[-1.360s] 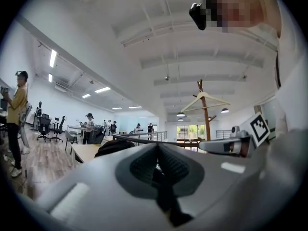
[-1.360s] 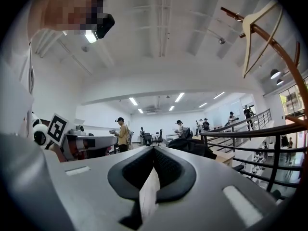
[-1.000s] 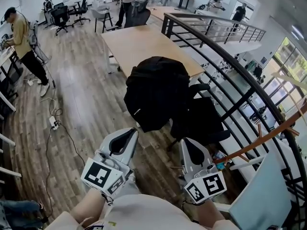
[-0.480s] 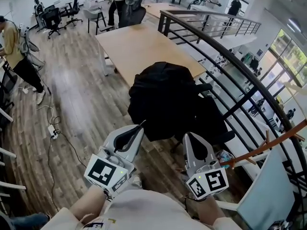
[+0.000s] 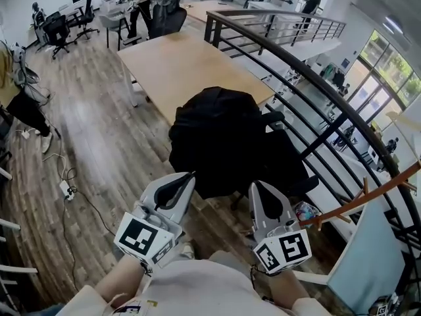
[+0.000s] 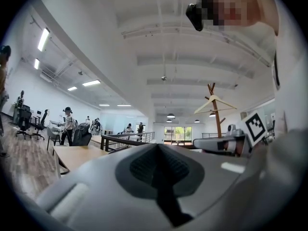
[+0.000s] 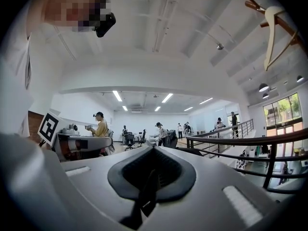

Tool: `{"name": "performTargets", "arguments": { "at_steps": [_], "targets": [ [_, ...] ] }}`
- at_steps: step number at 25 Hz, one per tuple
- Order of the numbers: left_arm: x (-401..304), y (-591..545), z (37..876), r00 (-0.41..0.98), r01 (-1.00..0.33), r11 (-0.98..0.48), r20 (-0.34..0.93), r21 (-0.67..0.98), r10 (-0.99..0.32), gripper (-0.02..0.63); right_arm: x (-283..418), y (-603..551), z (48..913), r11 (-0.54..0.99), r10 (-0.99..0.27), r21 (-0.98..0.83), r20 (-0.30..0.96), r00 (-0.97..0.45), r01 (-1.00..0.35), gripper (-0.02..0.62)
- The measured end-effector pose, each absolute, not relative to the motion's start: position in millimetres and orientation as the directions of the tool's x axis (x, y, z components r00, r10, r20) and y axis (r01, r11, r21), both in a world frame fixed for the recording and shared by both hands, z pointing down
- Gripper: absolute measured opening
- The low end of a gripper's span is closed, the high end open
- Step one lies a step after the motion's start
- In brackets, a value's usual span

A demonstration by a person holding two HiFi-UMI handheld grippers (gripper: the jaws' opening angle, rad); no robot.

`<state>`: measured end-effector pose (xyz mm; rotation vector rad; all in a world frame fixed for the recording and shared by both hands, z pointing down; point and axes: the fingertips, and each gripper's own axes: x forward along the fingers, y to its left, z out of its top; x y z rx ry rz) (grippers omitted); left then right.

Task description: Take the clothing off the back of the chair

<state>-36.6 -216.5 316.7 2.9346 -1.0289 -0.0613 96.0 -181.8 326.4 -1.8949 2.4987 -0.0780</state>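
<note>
Nearest, the left gripper (image 5: 187,178) and the right gripper (image 5: 256,185) each have their jaws pressed together with nothing between them, both aimed toward the chair. Just beyond them, the black clothing (image 5: 214,133) drapes over the back of the chair (image 5: 287,171), its long axis hanging down from the top edge. It hides the backrest, and its collar and sleeves cannot be made out. Farther off stand a wooden table (image 5: 187,61) and a railing (image 5: 289,58).

Black jacket (image 5: 214,133) on a black chair (image 5: 289,170), light tan wooden table (image 5: 184,64), grey-brown plank floor (image 5: 99,143), black railing (image 5: 316,110), white grippers with black-and-white square markers (image 5: 141,236).
</note>
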Motion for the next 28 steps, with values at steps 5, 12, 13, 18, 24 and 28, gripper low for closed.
{"name": "performTargets", "arguments": {
  "at_steps": [5,12,13,18,24,28],
  "targets": [
    [-25,-225,309,0.794,-0.608,-0.794,-0.038,-0.001,-0.607,0.003,103,-197,324,0.286,-0.957,-0.034,0.039,-0.287,-0.958,-0.002],
    [-13,-243,305,0.755,-0.655,-0.755,-0.025,0.022,-0.656,0.003,115,-218,323,0.342,-0.937,-0.033,0.061,-0.343,-0.939,-0.002],
    [-11,-245,307,0.754,-0.657,-0.754,-0.02,0.03,-0.657,0.003,117,-220,324,0.345,-0.936,-0.033,0.064,-0.347,-0.938,-0.002],
    [-2,-255,311,0.739,-0.673,-0.738,-0.009,0.045,-0.674,0.003,134,-231,325,0.358,-0.931,-0.045,0.059,-0.361,-0.932,-0.002],
    [4,-273,302,0.715,-0.697,-0.716,-0.04,0.029,-0.698,0.003,155,-247,320,0.361,-0.931,-0.019,0.042,-0.361,-0.932,0.0],
    [7,-291,296,0.692,-0.718,-0.695,-0.067,0.039,-0.719,0.024,170,-265,309,0.362,-0.932,-0.052,-0.009,-0.362,-0.931,0.009]
  ]
}}
